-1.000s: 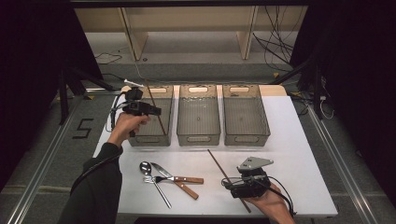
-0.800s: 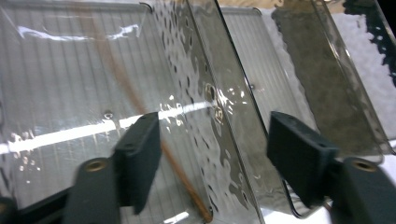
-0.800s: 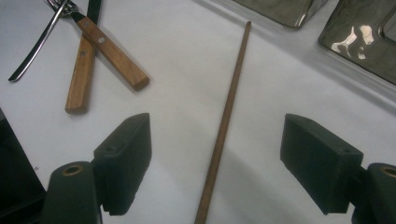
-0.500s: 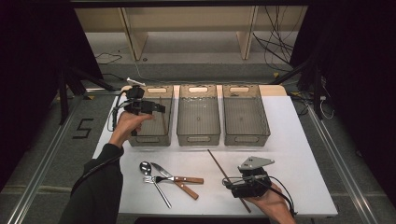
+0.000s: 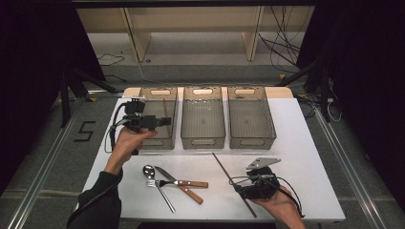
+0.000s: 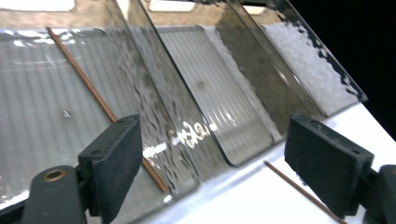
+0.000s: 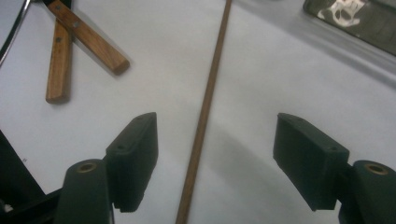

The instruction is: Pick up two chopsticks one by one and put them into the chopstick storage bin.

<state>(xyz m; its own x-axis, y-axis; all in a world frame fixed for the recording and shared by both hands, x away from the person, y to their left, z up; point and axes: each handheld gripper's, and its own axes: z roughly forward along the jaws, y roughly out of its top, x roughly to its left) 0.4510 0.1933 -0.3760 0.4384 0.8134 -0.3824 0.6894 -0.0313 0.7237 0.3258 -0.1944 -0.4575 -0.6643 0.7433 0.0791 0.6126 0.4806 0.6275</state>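
A thin brown chopstick (image 6: 93, 93) lies slantwise on the floor of the left clear bin (image 5: 157, 93). My left gripper (image 5: 166, 122) hovers at that bin's near left side. Its jaws have just been opening and stand open with nothing between them (image 6: 215, 140). A second chopstick (image 5: 228, 175) lies on the white table (image 5: 305, 143) at the front right. My right gripper (image 5: 240, 190) is low over its near end. The jaws have just been closing a little, and this chopstick (image 7: 205, 102) runs between the pads without touching them, so the gripper (image 7: 217, 135) is open.
Two more clear bins, middle (image 5: 203, 141) and right (image 5: 251, 141), stand in a row with the left one. A spoon (image 5: 149, 171), a fork and a knife with wooden handles (image 5: 191, 183) lie at the table's front centre, left of the right gripper.
The left gripper has pulled back toward the person from over the left bin, and its jaws have opened. The right hand has stayed in place.
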